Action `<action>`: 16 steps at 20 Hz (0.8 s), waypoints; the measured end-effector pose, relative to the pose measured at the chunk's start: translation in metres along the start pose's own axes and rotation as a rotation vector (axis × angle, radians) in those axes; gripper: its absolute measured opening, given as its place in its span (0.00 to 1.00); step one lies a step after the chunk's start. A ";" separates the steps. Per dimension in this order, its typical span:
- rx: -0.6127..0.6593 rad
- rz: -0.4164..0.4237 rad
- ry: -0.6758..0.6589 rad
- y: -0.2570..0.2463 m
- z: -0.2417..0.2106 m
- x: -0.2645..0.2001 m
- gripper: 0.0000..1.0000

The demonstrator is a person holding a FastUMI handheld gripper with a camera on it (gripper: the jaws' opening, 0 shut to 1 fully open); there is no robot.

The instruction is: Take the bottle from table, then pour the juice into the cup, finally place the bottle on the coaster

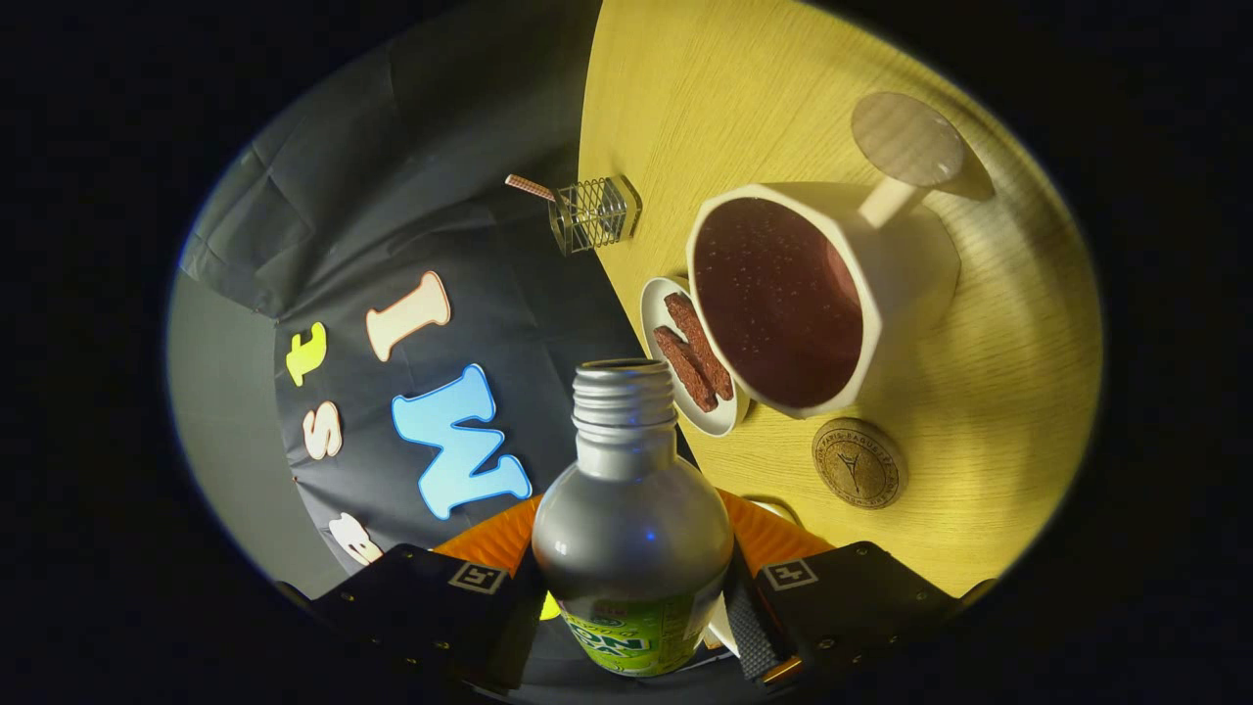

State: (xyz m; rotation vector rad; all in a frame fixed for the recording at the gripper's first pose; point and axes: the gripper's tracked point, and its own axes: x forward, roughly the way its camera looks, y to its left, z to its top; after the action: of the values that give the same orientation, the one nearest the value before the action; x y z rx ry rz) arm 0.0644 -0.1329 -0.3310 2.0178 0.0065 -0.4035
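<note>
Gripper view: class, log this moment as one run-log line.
tongs: shut on bottle | bottle: uncapped, tilted | cup: full, beyond bottle | coaster: bare, beside cup

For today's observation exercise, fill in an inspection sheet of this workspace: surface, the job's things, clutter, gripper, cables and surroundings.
Surface: yellow wood-grain table, seen tilted.
Job's things: bottle, uncapped, held between the fingers; white cup holding dark liquid; round cork coaster beside the cup, bare.
Clutter: small white dish with brown bars against the cup; wire holder at the table edge; round disc beyond the cup.
Gripper: gripper shut on the bottle.
Cables: nothing seen.
Surroundings: black cloth wall.
</note>
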 end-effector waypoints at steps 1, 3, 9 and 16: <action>-0.008 0.001 0.003 0.001 0.000 -0.001 0.79; -0.020 0.009 0.002 0.004 0.000 -0.002 0.79; -0.060 0.039 -0.015 0.015 0.005 -0.006 0.79; -0.230 0.073 0.009 0.040 -0.001 -0.016 0.79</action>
State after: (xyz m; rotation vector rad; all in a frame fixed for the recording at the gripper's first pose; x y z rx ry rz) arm 0.0563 -0.1474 -0.2915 1.7878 -0.0144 -0.3323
